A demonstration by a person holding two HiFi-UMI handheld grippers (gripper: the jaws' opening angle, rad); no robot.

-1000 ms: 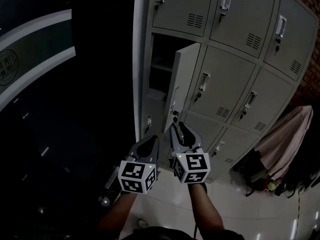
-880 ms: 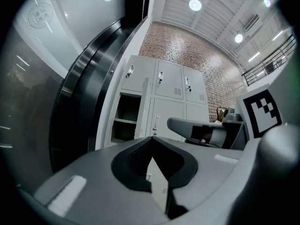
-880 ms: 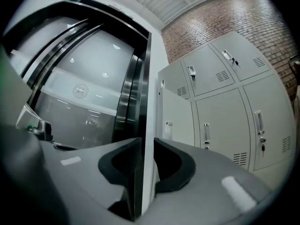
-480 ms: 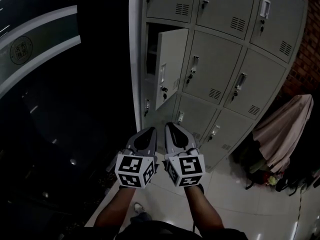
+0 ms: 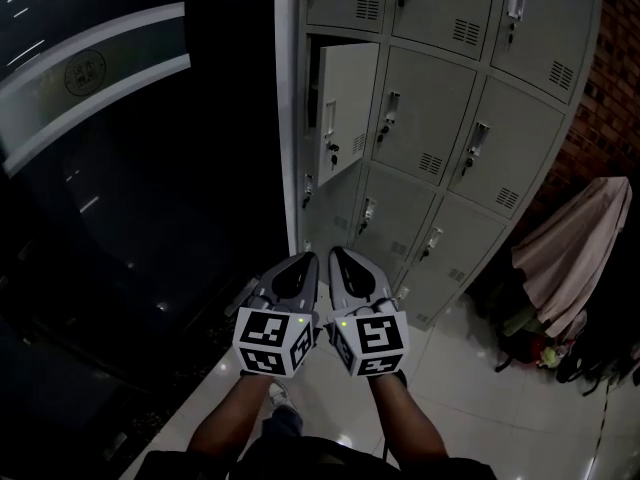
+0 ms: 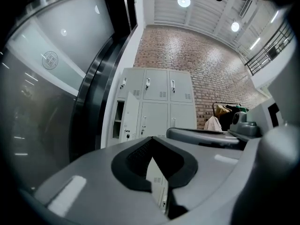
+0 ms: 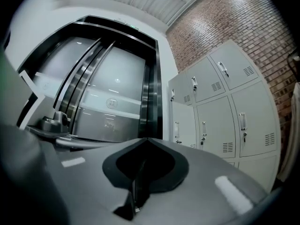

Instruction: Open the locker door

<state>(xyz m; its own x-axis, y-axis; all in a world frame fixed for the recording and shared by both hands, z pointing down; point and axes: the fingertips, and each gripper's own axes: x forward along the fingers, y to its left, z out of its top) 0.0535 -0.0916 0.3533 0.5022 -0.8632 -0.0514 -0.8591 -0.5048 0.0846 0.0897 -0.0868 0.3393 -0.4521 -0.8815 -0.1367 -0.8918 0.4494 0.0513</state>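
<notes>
A bank of grey lockers (image 5: 450,98) stands ahead. One door (image 5: 345,108) in its left column hangs open and shows a dark compartment (image 5: 313,88) behind it. In the head view both grippers are side by side low in the middle, well short of the lockers. My left gripper (image 5: 297,265) is shut with nothing in it, and so is my right gripper (image 5: 345,260). The left gripper view has its jaws (image 6: 152,137) together under the open door (image 6: 131,121). The right gripper view has its jaws (image 7: 146,138) shut, with the lockers (image 7: 225,107) off to the right.
A dark glass wall with a pale curved band (image 5: 100,78) fills the left. A brick wall (image 5: 610,88) and a rack of hanging clothes (image 5: 570,258) are to the right of the lockers. The floor is glossy pale tile (image 5: 470,388). My shoe (image 5: 280,398) shows below the grippers.
My right gripper was at the open door's edge with its jaws apart. It has since come away and shut. Both grippers now sit farther back from the lockers.
</notes>
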